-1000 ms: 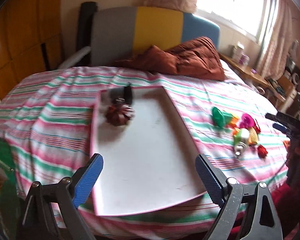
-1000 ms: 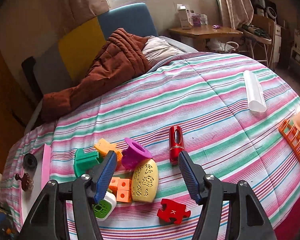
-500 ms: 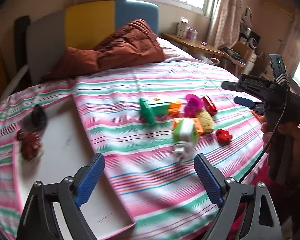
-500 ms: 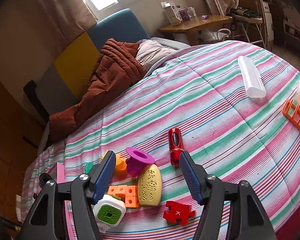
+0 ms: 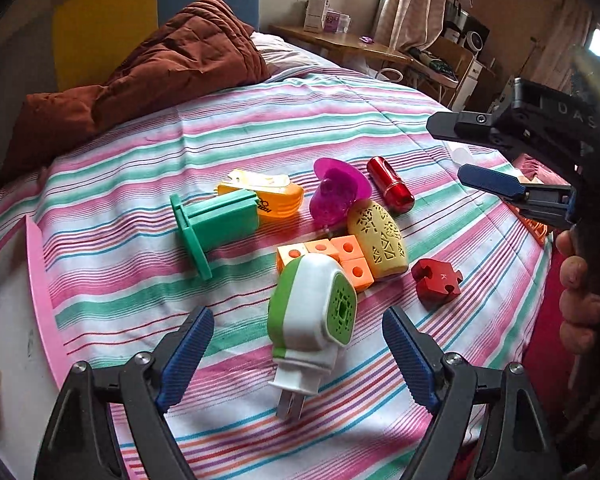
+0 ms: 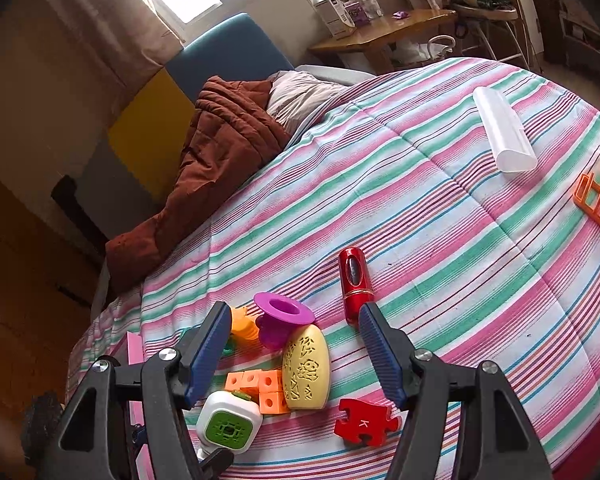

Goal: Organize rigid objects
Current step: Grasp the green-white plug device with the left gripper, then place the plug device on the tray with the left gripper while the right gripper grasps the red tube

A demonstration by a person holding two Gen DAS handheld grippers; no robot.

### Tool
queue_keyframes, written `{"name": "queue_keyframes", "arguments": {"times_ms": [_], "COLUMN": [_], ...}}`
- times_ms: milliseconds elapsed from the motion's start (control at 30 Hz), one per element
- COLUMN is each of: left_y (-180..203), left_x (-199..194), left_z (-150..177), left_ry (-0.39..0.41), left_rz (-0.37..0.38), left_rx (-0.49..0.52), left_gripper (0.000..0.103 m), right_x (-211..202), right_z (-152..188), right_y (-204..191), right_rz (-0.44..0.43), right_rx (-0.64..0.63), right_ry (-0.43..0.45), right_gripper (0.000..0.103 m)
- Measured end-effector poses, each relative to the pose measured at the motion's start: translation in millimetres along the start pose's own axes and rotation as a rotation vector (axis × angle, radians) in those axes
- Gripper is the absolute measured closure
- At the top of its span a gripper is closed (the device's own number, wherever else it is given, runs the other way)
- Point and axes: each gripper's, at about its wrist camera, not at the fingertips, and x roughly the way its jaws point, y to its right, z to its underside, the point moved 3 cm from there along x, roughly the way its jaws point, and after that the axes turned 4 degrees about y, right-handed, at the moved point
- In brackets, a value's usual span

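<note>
A pile of rigid objects lies on the striped bed: a white-and-green plug device [image 5: 314, 314] [image 6: 229, 426], orange cubes [image 5: 332, 254] [image 6: 260, 388], a yellow oval piece [image 5: 380, 238] [image 6: 306, 366], a purple funnel [image 5: 338, 190] [image 6: 282, 316], a red cylinder [image 5: 390, 184] [image 6: 354, 278], a red puzzle piece [image 5: 438, 280] [image 6: 364, 420], a green spool [image 5: 214, 226] and an orange piece [image 5: 268, 196]. My left gripper [image 5: 298, 354] is open, just short of the plug device. My right gripper [image 6: 292, 354] is open above the pile; it also shows in the left wrist view [image 5: 470, 152].
A pink-rimmed white tray [image 5: 40, 280] lies at the left. A brown quilt [image 5: 160, 68] sits at the bed's head. A white tube [image 6: 502, 134] and an orange rack [image 6: 598, 202] lie at the far right. A wooden side table [image 6: 384, 30] stands beyond.
My left gripper swung right from the tray to the toy pile and closed in on the plug device. My right gripper tilted and moved slightly nearer the pile. Both stayed open.
</note>
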Motion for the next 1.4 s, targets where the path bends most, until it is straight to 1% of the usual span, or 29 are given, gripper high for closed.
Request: {"name": "queue_keyframes", "arguments": {"times_ms": [67,133,200,233,267,400,467,567,633,700,800,833,867,1033,1100,1167,1233,1300,1400], "left_y": [2,3,2,1,1,2,-1,-4,-4,-1,3,3,2,2,1,1,1,1,1], "left_x": [10,19,28,32,31,23,15,5,3,4,6,7,7,5,5,5,4,3,3], "left_z": [-1,0,2,5,5,13,19,35,42,44,44,44,44,47,47,48,49,50,51], "left_ry": [-0.017,-0.039,-0.068,-0.079,-0.068,-0.036,-0.034,-0.014,-0.004,0.002,-0.003,-0.002,0.002,0.013,0.018,0.024,0.029,0.032,0.032], "left_rz": [0.014,0.022,0.045,0.067,0.068,0.058,0.046,0.022,-0.003,-0.021,-0.054,-0.056,-0.052,-0.038,-0.034,-0.031,-0.030,-0.034,-0.039], "left_rx": [0.007,0.012,0.004,-0.016,-0.024,-0.032,-0.058,-0.067,-0.070,-0.047,-0.010,-0.009,-0.011,-0.015,-0.016,-0.016,-0.020,-0.022,-0.026], "left_gripper": [0.017,0.024,0.052,0.053,0.054,0.055,0.055,0.055,0.061,0.061,0.061,0.061,0.061,0.061,0.061,0.061,0.061,0.061,0.061], "right_x": [1,0,0,0,0,-1,1,4,7,9,10,11,11,16,19,23,28,40,65], "right_z": [0,0,-1,-2,-2,-5,-4,-2,0,2,5,5,6,10,10,4,-8,-20,-29], "right_y": [-1,-2,-1,1,4,20,30,41,47,53,57,57,56,47,42,35,25,18,13], "right_rz": [0.000,0.001,0.007,0.014,0.023,0.061,0.080,0.096,0.099,0.091,0.098,0.098,0.099,0.111,0.103,0.116,0.135,0.174,0.206], "right_rx": [-0.006,-0.014,-0.011,-0.004,0.008,0.075,0.112,0.166,0.202,0.237,0.251,0.252,0.248,0.203,0.185,0.158,0.107,0.037,-0.068], "right_ry": [-0.003,0.000,0.005,0.006,0.009,0.012,-0.003,-0.028,-0.047,-0.063,-0.075,-0.080,-0.084,-0.116,-0.147,-0.161,-0.165,-0.167,-0.203], "right_gripper": [0.036,0.036,0.036,0.036,0.036,0.036,0.036,0.036,0.036,0.041,0.047,0.052,0.055,0.059,0.059,0.059,0.059,0.059,0.059]}}
